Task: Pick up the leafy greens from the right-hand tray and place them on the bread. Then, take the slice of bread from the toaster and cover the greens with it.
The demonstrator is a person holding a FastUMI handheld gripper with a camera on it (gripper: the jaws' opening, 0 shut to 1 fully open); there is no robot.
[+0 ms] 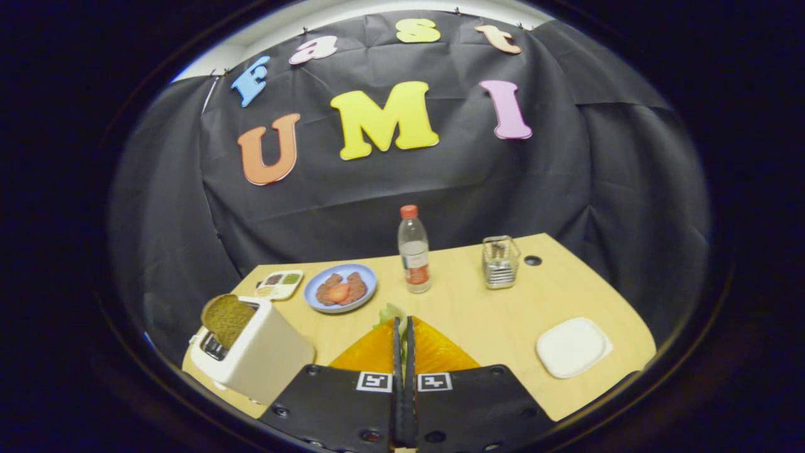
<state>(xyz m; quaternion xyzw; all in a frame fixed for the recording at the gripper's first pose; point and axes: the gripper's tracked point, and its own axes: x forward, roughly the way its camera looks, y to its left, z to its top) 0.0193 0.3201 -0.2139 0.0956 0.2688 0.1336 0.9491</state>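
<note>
Your gripper [403, 327] is lifted above the wooden table [478, 314], aimed forward, its fingers pressed together with a bit of the leafy greens [388, 313] showing at their tips; whether they pinch it you cannot tell. The toaster [251, 358] sits left of the fingers, a bread slice [227, 319] poking out. The white tray [572, 346] lies to their right. Beyond stand a blue plate [371, 286] carrying patties and a bottle [414, 251], its label unreadable.
</note>
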